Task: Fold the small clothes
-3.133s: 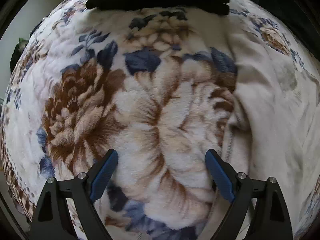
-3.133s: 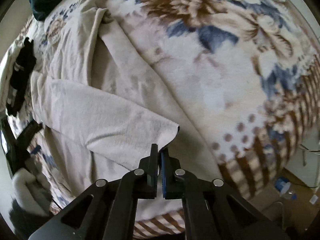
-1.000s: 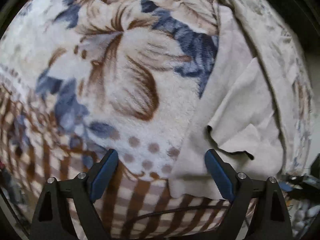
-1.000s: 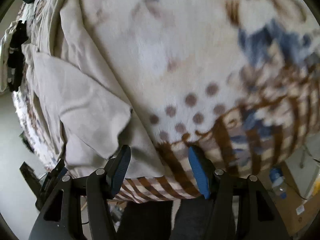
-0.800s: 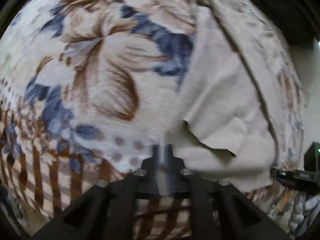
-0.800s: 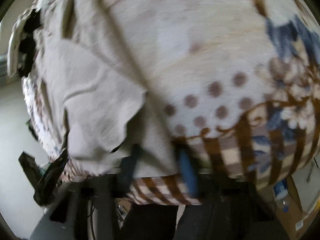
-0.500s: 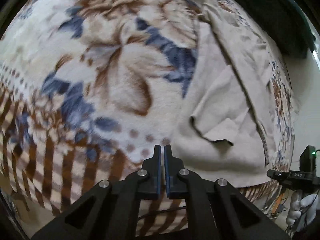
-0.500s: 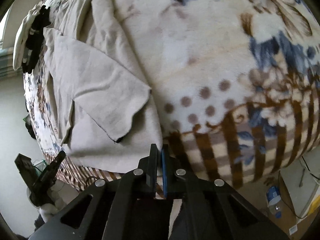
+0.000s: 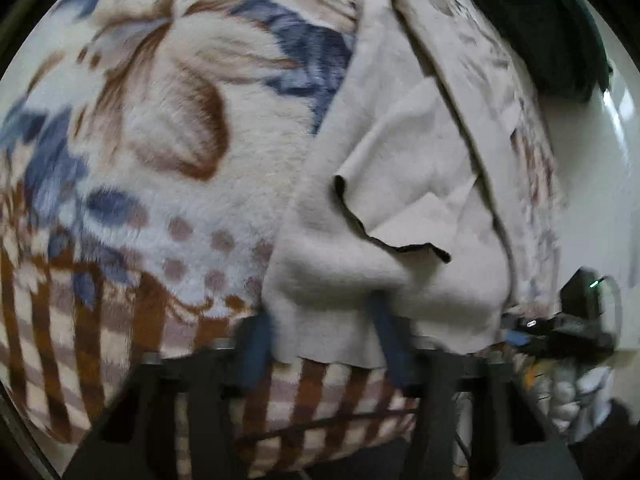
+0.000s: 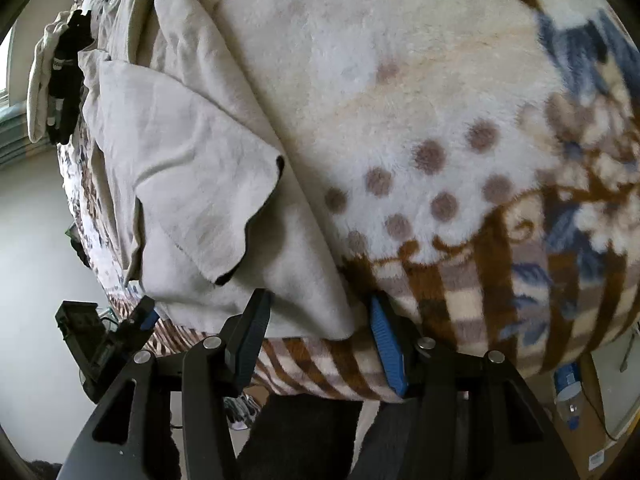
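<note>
A beige garment lies on the floral blanket with a folded flap on top and its hem at the bed's near edge. My left gripper is open, its blue fingers either side of the hem's left corner. In the right wrist view the same garment shows, and my right gripper is open around the hem's right corner. The other gripper shows at each view's edge.
The blanket's brown striped border hangs over the bed edge. A black and white pile of clothes lies at the far end. A dark green item sits at the far right. A cardboard box stands on the floor.
Both grippers were shut half a second ago and have opened. Both have moved in to the garment's bottom hem, one at each corner.
</note>
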A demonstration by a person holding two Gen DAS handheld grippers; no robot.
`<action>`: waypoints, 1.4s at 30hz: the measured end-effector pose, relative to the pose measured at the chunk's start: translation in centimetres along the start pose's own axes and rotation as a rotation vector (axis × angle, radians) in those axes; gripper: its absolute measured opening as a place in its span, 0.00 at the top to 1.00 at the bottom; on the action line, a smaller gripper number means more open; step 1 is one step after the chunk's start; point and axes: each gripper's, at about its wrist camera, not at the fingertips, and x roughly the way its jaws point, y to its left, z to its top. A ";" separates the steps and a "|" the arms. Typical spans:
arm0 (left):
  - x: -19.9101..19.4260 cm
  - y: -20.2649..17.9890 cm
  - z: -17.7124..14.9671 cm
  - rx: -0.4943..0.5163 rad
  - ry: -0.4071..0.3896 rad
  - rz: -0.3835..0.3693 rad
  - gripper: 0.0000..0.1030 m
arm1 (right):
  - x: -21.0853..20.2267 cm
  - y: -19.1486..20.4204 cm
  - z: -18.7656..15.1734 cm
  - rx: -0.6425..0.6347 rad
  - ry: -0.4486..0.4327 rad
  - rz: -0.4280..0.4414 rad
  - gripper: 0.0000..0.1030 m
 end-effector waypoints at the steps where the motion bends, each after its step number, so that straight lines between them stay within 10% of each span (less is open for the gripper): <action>1: 0.1 -0.3 -0.1 0.011 0.003 0.007 0.94 | 0.2 0.3 -0.1 -0.006 -0.005 -0.003 0.51; 4: -0.6 -0.2 -0.7 0.018 -0.031 -0.006 0.95 | 0.4 1.1 -0.7 -0.027 -0.022 -0.003 0.91; 15: -6.7 -0.5 1.7 -0.110 -0.113 -0.146 0.95 | -5.7 5.1 -2.1 -0.065 -0.092 0.082 0.96; 27: -7.3 -6.3 17.6 -0.083 -0.328 -0.216 0.95 | -12.8 13.6 9.5 -0.156 -0.314 0.081 0.96; 35: 0.4 -3.9 26.4 -0.115 -0.224 -0.154 0.90 | -11.4 15.0 21.7 -0.105 -0.388 0.009 0.96; 38: -0.1 -2.4 26.0 -0.157 -0.223 -0.168 0.69 | -10.9 14.6 23.6 -0.096 -0.353 -0.035 0.88; 40: -1.4 -2.2 25.0 -0.137 -0.240 -0.137 0.47 | -11.4 14.7 23.0 -0.123 -0.360 -0.080 0.58; 42: -3.0 -2.6 23.5 -0.091 -0.279 -0.103 0.45 | -12.3 15.6 21.4 -0.208 -0.388 -0.120 0.54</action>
